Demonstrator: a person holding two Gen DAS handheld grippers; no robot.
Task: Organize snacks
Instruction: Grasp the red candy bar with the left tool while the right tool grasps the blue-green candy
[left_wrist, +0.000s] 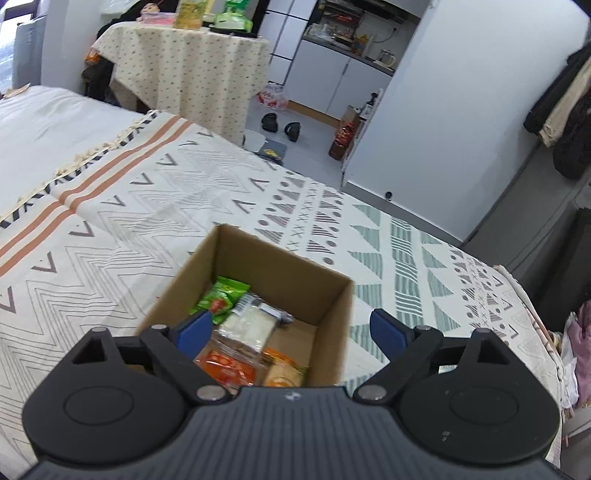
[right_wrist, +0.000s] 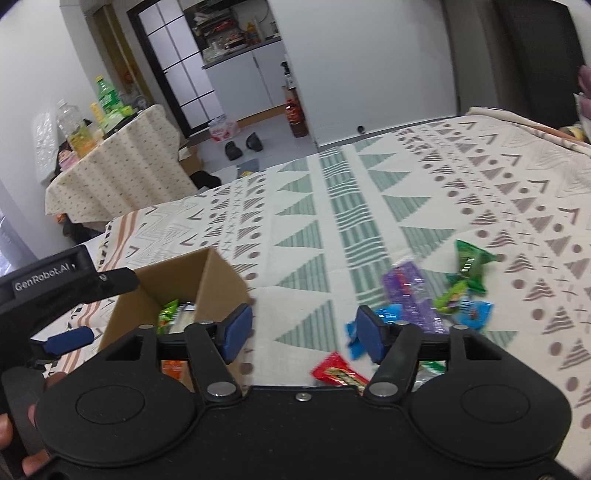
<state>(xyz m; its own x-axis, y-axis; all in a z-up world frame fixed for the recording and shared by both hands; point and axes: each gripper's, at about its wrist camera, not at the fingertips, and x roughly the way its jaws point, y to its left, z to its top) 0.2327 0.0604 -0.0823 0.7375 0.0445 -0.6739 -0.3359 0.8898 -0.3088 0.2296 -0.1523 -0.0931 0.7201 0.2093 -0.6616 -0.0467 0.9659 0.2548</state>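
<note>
"GenRobot.AI" on left tool (right_wrist: 70, 338)

The left gripper (left_wrist: 293, 328), its blue-padded jaws spread wide and empty, hangs over an open brown cardboard box (left_wrist: 334, 325) standing on a cream patterned bedspread (left_wrist: 122, 229). Inside lie a green packet (left_wrist: 221, 295), a white packet (left_wrist: 247, 326) and an orange packet (left_wrist: 229, 369).
</note>
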